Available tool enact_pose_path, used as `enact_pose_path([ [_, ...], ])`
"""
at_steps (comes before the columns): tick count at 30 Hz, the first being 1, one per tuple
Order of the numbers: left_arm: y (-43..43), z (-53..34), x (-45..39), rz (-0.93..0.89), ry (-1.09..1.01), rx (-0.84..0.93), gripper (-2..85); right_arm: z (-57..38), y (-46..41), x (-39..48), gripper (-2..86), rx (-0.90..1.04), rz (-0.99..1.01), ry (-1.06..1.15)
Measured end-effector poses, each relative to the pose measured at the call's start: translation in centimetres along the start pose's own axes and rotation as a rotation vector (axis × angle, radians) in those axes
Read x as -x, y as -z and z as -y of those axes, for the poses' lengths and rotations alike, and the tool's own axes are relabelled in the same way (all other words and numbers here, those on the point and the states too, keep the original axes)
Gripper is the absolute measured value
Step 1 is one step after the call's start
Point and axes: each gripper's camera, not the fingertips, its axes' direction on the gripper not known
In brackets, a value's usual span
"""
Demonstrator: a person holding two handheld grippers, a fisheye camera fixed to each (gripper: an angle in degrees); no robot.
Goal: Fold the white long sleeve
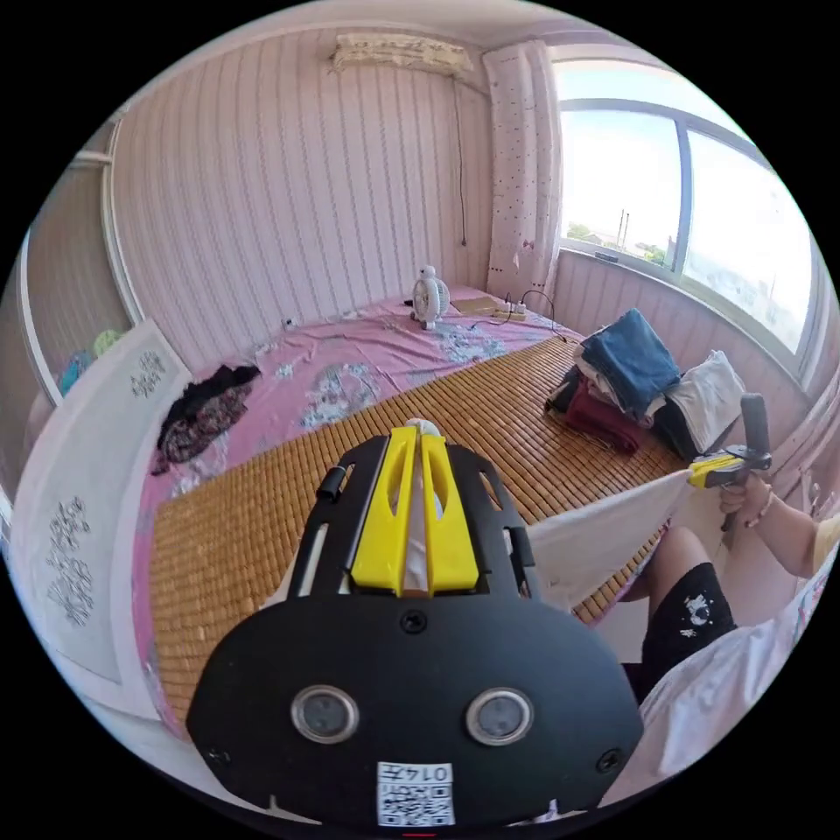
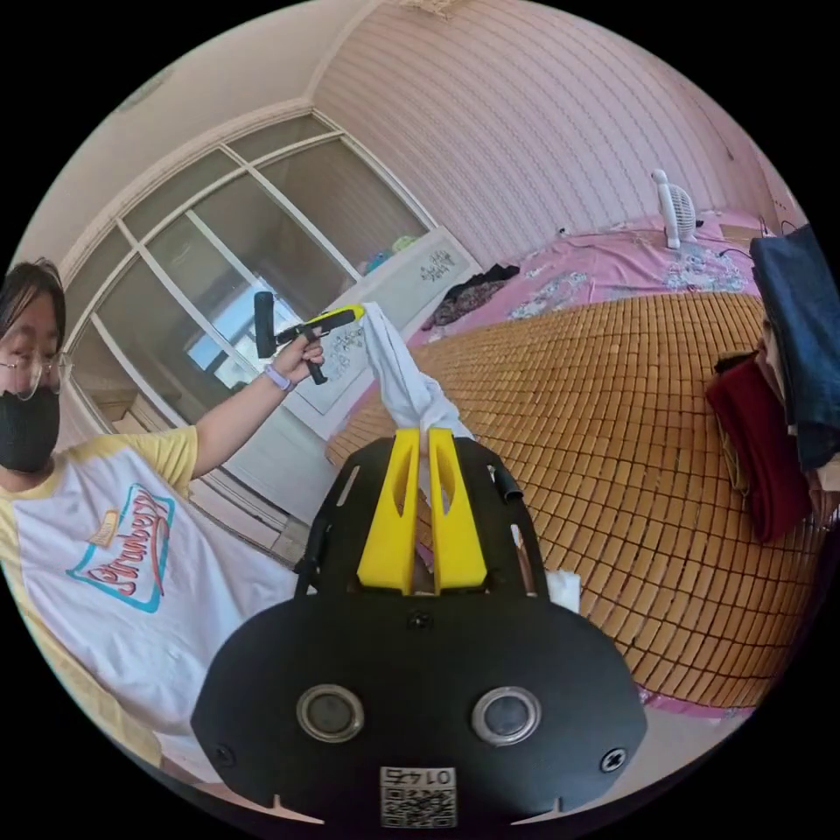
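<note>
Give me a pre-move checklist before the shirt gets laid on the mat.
1. Left gripper shut on white long sleeve: ok.
2. Right gripper shut on the garment: ok.
3. Cloth stretched between both grippers, lifted off the bamboo mat: ok.
4. Mat area ahead free for laying: ok.
5. Clothes pile apart from landing spot: ok.
6. Which garment edge is held: cannot tell.

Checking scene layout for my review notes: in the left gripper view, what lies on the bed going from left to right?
Dark clothes → white fan → power strip → pile of folded clothes, all on the bed.
</note>
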Motion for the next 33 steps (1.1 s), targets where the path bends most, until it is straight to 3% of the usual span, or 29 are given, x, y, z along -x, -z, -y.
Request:
enact_pose_path([
  [4, 3.1, 11.8, -1.0, 0.159, -0.218, -0.184, 0.4, 1.4, 3.7, 0.6, 0.8, -0.193, 0.092, -0.046],
  [6, 2.5, 15.6, -1.0, 0.151, -0.176, -0.251, 3.1, 1.1, 3.9, -0.9, 0.8, -0.232, 0.101, -0.14],
  [9, -1.8, 18.6, 0.0, -0.015, 0.043, -0.19, 6.8, -1.2, 3.2, -4.6, 0.8, -0.254, 0.073, -0.358],
  [13, -8.0, 13.4, -1.6, -0.14, 0.059, -0.072, 7.2, -5.5, 0.6, -8.1, 0.8, -0.06, -0.16, -0.521],
  [19, -13.1, -3.2, -2.4, -0.121, 0.073, 0.297, 7.2, -8.8, -2.0, -10.3, 0.9, 0.162, -0.286, -0.598],
  [23, -12.4, -12.2, -1.6, 0.007, 0.168, 0.45, 7.5, -8.3, -2.1, -10.5, 0.9, 0.147, -0.292, -0.607],
  [29, -13.2, -14.2, -1.1, 0.0, 0.276, 0.501, 7.6, -7.1, -2.8, -10.5, 1.0, 0.15, -0.318, -0.609],
  [33, -15.3, -14.1, -0.3, -0.076, 0.378, 0.603, 2.7, -6.3, -2.9, -9.8, 1.1, 0.129, -0.349, -0.601],
])
